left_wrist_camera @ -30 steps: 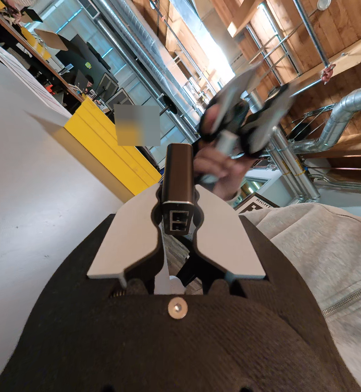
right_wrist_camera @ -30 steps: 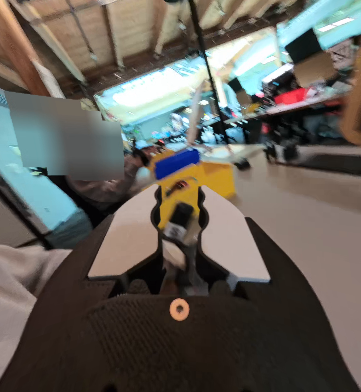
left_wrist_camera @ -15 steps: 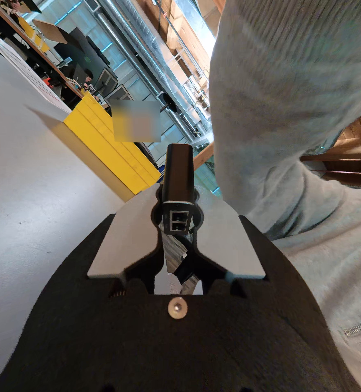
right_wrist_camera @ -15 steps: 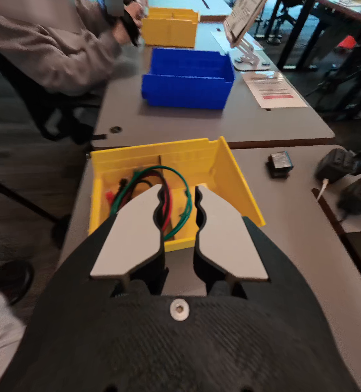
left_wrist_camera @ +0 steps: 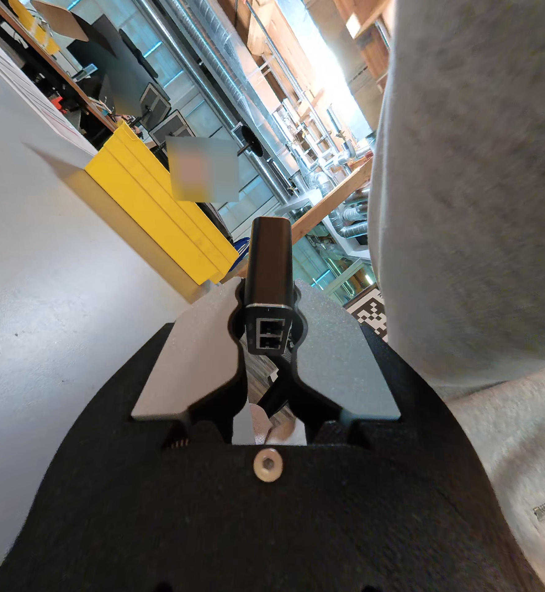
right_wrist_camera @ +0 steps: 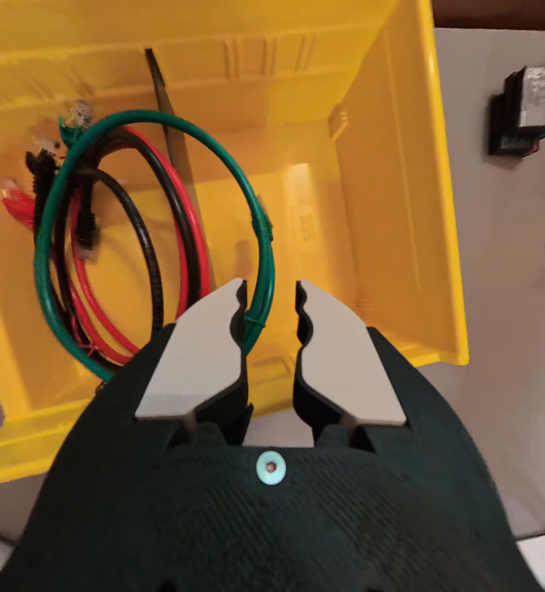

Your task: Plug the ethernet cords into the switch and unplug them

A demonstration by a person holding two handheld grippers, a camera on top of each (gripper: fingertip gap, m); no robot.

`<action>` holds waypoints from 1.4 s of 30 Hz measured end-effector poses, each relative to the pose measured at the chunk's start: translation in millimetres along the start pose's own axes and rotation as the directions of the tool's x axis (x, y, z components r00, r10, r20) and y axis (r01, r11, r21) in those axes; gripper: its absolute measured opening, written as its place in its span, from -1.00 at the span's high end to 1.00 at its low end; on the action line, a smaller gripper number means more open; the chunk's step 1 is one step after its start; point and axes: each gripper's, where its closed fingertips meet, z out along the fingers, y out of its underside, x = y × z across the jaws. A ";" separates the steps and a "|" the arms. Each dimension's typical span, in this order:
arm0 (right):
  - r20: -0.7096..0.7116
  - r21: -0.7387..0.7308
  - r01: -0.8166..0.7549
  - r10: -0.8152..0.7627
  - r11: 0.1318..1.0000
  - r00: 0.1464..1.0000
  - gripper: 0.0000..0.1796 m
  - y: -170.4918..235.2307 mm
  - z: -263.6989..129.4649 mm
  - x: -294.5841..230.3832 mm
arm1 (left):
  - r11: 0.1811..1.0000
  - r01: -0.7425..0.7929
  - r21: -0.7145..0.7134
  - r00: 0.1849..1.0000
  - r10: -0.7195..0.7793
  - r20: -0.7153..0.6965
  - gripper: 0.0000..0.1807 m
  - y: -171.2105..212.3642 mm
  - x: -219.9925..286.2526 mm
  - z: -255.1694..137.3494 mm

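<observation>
Since half a second ago: right gripper (right_wrist_camera: 270, 285) has dropped in close over the yellow bin (right_wrist_camera: 393, 192), which now fills its view; left gripper (left_wrist_camera: 266, 288) and its load unchanged in place.

Item, right gripper: jaws parted, nothing between them; tips poised over the bin's near right part, the left fingertip (right_wrist_camera: 236, 288) just beside the green cord (right_wrist_camera: 258, 205).

Item, left gripper: jaws clamped on the switch (left_wrist_camera: 269, 266), a dark slim box standing up out of the fingers, two empty ports on its near face toward the camera.

Item, ethernet cords: green, red cord (right_wrist_camera: 188, 224) and black cord (right_wrist_camera: 149, 243), coiled together as overlapping loops in the bin's left part, plug ends bunched at upper left; picture blurred there.

Item, yellow bin: on a grey table (right_wrist_camera: 505, 256), a dark divider (right_wrist_camera: 168, 128) upright inside.

Item, black blocks (right_wrist_camera: 527, 105): on the table right of the bin, well apart from it.

Item, left wrist view surroundings: grey sleeve (left_wrist_camera: 473, 192) filling the right side; yellow bin wall (left_wrist_camera: 156, 205) at left on the pale table (left_wrist_camera: 40, 288).
</observation>
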 end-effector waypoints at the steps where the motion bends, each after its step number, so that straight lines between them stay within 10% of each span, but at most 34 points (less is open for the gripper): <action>1: 0.003 -0.030 0.008 -0.008 1.000 1.000 0.60 2.5 1.2 -1.8 | 1.000 0.001 -0.001 1.000 -0.001 0.000 0.74 0.1 -0.1 0.2; 5: -0.055 -0.150 0.113 -0.122 0.982 0.991 0.77 11.4 5.8 -1.4 | 1.000 0.003 -0.005 1.000 -0.003 0.005 0.74 0.6 -0.8 0.5; 10: -0.121 0.074 0.138 -0.129 0.988 0.984 0.92 -24.0 -26.1 -0.1 | 1.000 0.004 0.000 1.000 -0.004 0.005 0.74 0.0 -0.7 -0.1; 20: -0.008 0.720 -0.030 0.051 0.694 0.999 0.92 -59.5 -247.9 14.5 | 1.000 0.007 -0.004 1.000 -0.007 0.006 0.75 0.6 -0.7 0.1; 31: -0.077 0.764 -0.206 0.403 0.611 0.912 0.92 208.6 -370.0 42.9 | 1.000 -0.001 0.001 1.000 0.001 0.002 0.75 -0.2 0.7 -0.2; 36: -0.228 0.672 -0.333 0.613 0.662 0.757 0.92 367.3 -342.8 39.6 | 0.998 -0.029 -0.054 1.000 0.028 -0.006 0.75 7.7 4.6 5.1; 42: -0.184 0.685 -0.470 0.756 0.557 0.628 0.85 467.8 -286.8 14.8 | 0.999 -0.027 0.029 0.999 0.026 0.025 0.76 -3.0 0.4 -1.7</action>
